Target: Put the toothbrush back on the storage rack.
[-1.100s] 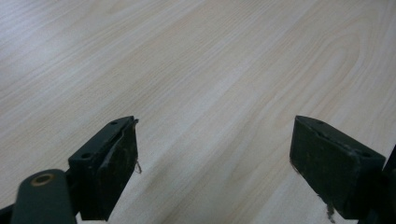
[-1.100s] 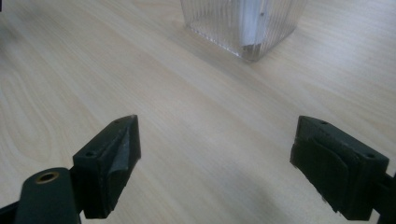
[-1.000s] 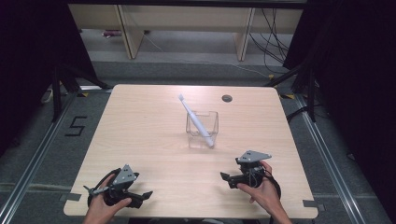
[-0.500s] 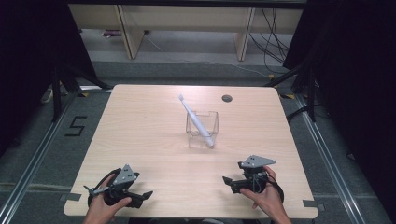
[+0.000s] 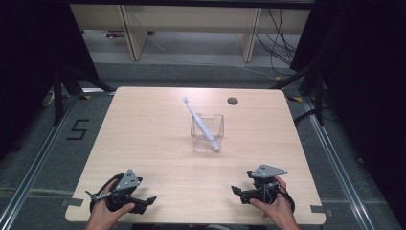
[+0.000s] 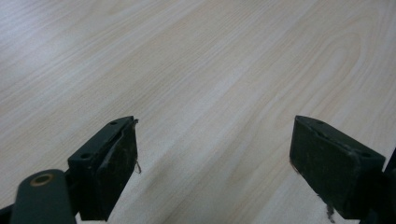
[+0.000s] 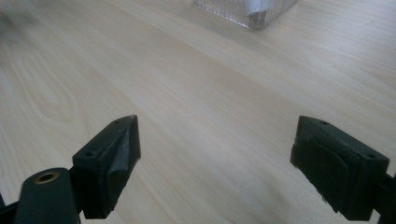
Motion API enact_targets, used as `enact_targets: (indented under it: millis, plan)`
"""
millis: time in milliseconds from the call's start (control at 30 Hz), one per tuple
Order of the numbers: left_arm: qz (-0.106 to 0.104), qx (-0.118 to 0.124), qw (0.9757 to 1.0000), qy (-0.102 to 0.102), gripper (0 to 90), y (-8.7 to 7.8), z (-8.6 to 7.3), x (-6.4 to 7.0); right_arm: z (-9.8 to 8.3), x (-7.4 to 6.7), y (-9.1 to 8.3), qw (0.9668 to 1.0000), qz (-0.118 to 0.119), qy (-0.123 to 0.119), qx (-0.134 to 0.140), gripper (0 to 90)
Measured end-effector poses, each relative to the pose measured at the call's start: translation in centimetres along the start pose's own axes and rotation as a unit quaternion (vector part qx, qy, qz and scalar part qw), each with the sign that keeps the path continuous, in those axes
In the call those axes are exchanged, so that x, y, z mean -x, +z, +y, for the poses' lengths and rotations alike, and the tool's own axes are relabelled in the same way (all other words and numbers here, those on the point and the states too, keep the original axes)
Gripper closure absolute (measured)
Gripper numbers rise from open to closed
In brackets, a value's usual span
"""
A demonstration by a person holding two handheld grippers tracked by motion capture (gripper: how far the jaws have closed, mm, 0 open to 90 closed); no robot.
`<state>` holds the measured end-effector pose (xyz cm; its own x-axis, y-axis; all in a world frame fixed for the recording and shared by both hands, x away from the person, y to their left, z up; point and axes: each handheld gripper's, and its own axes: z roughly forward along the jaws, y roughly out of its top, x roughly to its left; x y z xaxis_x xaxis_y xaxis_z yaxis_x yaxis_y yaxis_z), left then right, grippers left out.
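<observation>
My left gripper (image 5: 143, 201) rests at the near left corner of the table (image 5: 143, 124), jaws spread wide with only bare wood between them. My right gripper (image 5: 238, 192) sits at the near right corner, jaws likewise released and holding nothing. A clear box (image 5: 207, 132) stands near the table's middle, well apart from both grippers; its lower corner (image 7: 247, 11) appears at the top of the right gripper view. A white toothbrush (image 5: 201, 123) leans tilted in the box, its head rising past the far rim.
</observation>
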<state>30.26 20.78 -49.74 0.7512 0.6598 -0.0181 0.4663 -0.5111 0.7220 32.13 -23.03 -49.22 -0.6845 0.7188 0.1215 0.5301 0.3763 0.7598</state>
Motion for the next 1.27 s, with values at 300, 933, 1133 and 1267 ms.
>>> enact_targets:
  millis: [300, 933, 1133, 1267]
  plan:
    - [-0.002, 0.001, 1.0000, 0.002, 14.8, 0.0, 0.1, 0.0, -0.7, -0.2, -0.6, 0.9999, -0.016, 0.002, 0.002, 16.1]
    - [0.004, -0.006, 0.9999, 0.009, 14.9, -0.1, 0.0, 0.0, -1.6, -0.4, -1.1, 0.9996, -0.025, 0.006, -0.008, 16.1]
    - [0.004, -0.004, 1.0000, 0.004, 14.9, 0.0, -0.1, 0.1, -1.7, -0.4, -1.2, 0.9996, -0.025, 0.000, -0.009, 16.1]
    - [0.003, -0.005, 1.0000, 0.005, 14.9, 0.1, -0.1, 0.1, -1.7, -0.4, -1.2, 0.9996, -0.025, 0.000, -0.012, 16.1]
